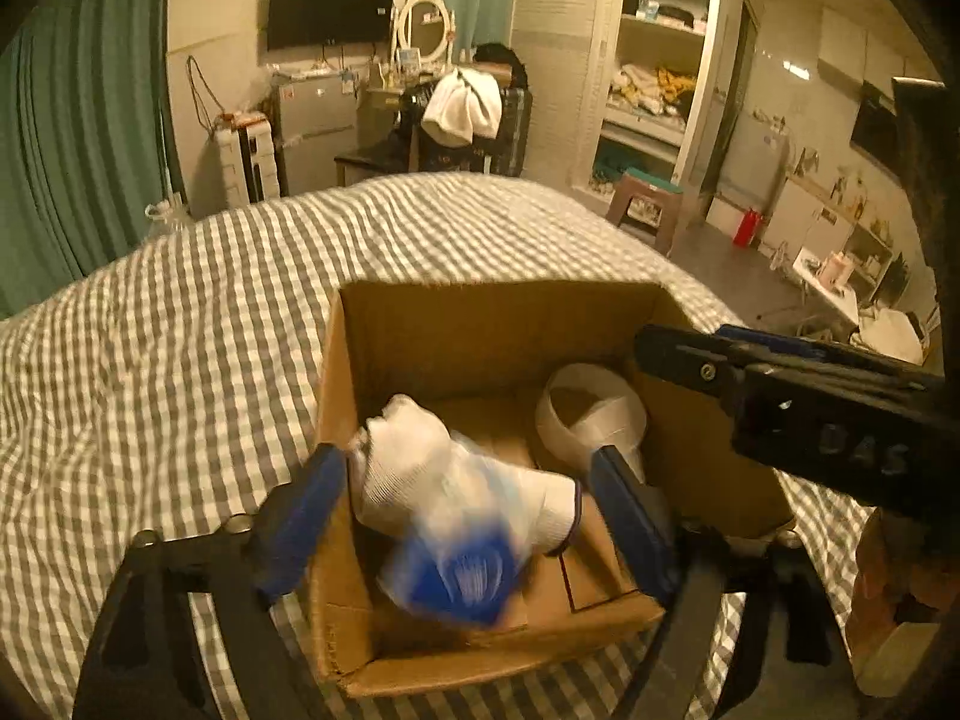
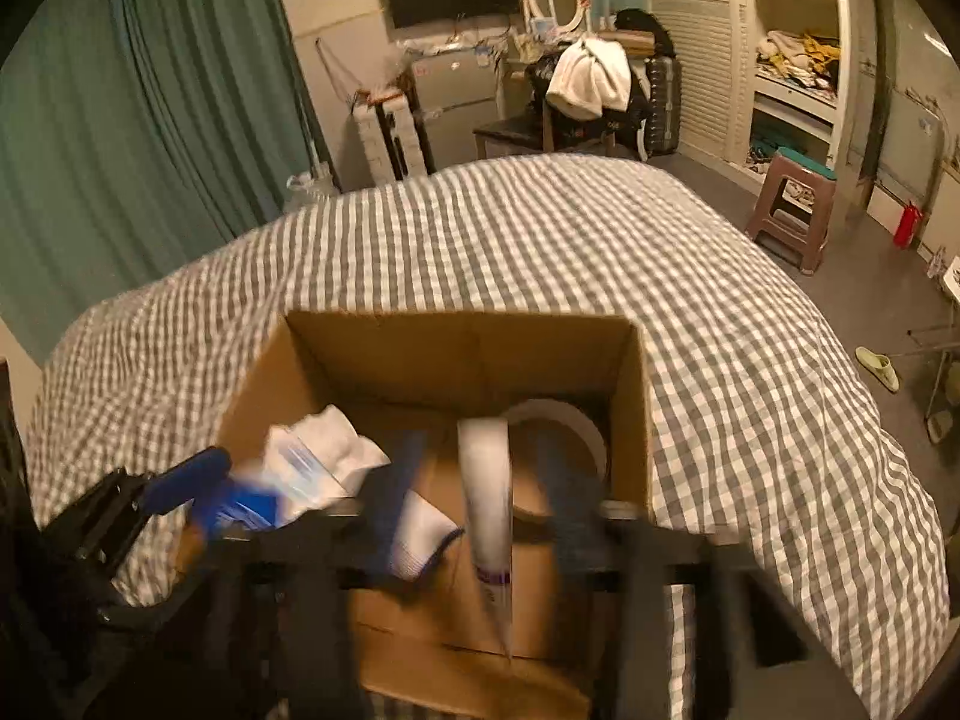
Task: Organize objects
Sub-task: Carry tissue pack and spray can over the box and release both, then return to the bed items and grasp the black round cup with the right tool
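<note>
An open cardboard box [image 1: 480, 324] [image 2: 468, 354] sits on the checked bed. Inside lie a white sock [image 1: 408, 468] [image 2: 336, 438], a roll of white tape [image 1: 591, 414] [image 2: 564, 420] and a blurred blue-and-white packet [image 1: 462, 564] [image 2: 258, 498]. My left gripper [image 1: 474, 516] is open over the box, its blue fingers on either side of the sock and the packet, which look loose. My right gripper [image 2: 474, 504] is open over the box; a white tube [image 2: 489, 492] stands blurred between its fingers, not gripped. The right gripper also shows in the left wrist view [image 1: 780, 384].
The grey-and-white checked bedspread [image 1: 210, 312] [image 2: 690, 276] surrounds the box. Beyond the bed are green curtains [image 2: 150, 120], a small fridge [image 1: 312, 126], a chair with clothes [image 2: 594, 90], open shelves [image 1: 654, 72] and a plastic stool [image 2: 792, 210].
</note>
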The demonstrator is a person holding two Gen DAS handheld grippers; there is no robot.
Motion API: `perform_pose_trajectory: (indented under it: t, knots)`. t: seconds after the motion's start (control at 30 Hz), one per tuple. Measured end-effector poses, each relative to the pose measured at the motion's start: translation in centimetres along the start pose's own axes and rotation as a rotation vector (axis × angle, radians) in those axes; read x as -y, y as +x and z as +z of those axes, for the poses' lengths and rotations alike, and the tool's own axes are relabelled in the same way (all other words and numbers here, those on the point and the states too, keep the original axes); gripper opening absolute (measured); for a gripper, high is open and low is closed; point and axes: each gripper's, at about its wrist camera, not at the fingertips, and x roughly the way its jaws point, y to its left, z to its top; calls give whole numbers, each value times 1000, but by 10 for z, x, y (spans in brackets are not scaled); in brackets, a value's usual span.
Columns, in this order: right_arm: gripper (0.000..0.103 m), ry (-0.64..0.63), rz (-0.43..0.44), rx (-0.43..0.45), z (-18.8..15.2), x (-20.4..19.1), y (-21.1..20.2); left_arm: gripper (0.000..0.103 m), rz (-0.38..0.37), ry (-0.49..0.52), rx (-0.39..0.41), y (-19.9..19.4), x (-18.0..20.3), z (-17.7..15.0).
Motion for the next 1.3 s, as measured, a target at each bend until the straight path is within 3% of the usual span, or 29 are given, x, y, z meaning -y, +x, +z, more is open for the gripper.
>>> perform_pose_trajectory:
  t: [0.1,0.27,0.33,0.6,0.73,1.0,1.3]
  knots:
    - [64,10,14,56,7,0,-19,97,34,17,42,-16,2,7]
    - [84,23,13,115,19,0,-52,101,64,-6,104,-54,-5,19]
    - [87,16,11,133,23,-2,-65,102,80,-14,117,-71,-9,23]
    - [92,-102,-76,156,26,-43,-123,103,140,-8,187,-138,-26,27]
    - [92,-126,-52,158,18,-60,-149,103,184,4,185,-164,-35,18]
    - [92,-205,-8,143,-22,-93,-190,103,241,-76,151,-196,-59,-21]
    - [92,-260,-66,61,-104,-96,-181,103,258,-84,19,-177,-54,-88]
